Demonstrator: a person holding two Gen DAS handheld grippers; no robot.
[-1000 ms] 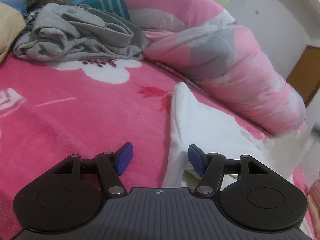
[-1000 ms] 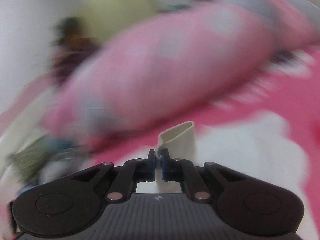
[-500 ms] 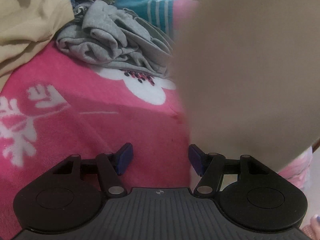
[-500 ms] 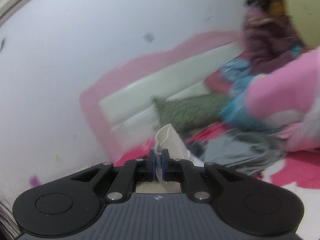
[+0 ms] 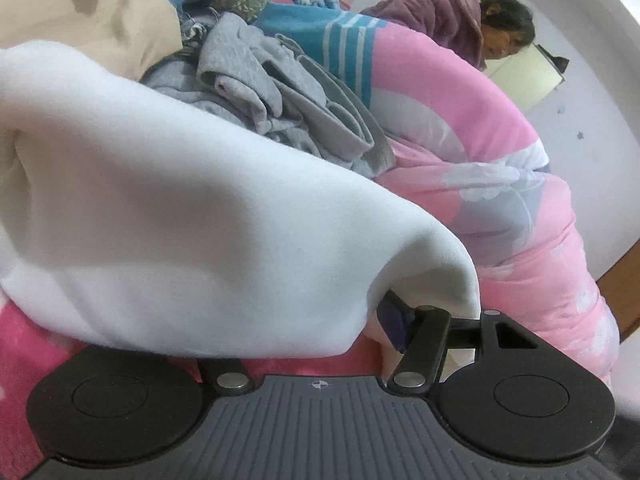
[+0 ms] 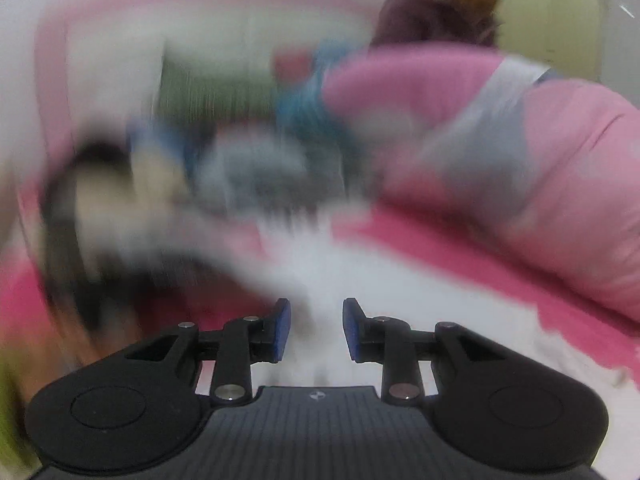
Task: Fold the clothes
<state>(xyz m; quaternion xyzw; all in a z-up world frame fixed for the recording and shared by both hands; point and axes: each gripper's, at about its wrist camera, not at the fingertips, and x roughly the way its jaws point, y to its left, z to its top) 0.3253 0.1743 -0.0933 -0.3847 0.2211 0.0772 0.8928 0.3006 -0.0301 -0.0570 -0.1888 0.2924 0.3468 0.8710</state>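
Jaws of right gripper (image 6: 313, 330) opening over white cloth (image 6: 380, 280)

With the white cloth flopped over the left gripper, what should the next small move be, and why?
Probably draw the left gripper back from under the white garment, which drapes over its fingers unpinched. The right gripper is opening, its pads clear of the cloth, so the fold seems laid.

The right gripper (image 6: 313, 330) sits at the bottom centre of the frame, its blue-padded jaws opening with blurred white cloth (image 6: 360, 280) between and beyond them. A pink quilt (image 6: 540, 168) fills the right side, above the pink bed cover (image 6: 384, 236). A person (image 6: 440, 12) shows at upper right.
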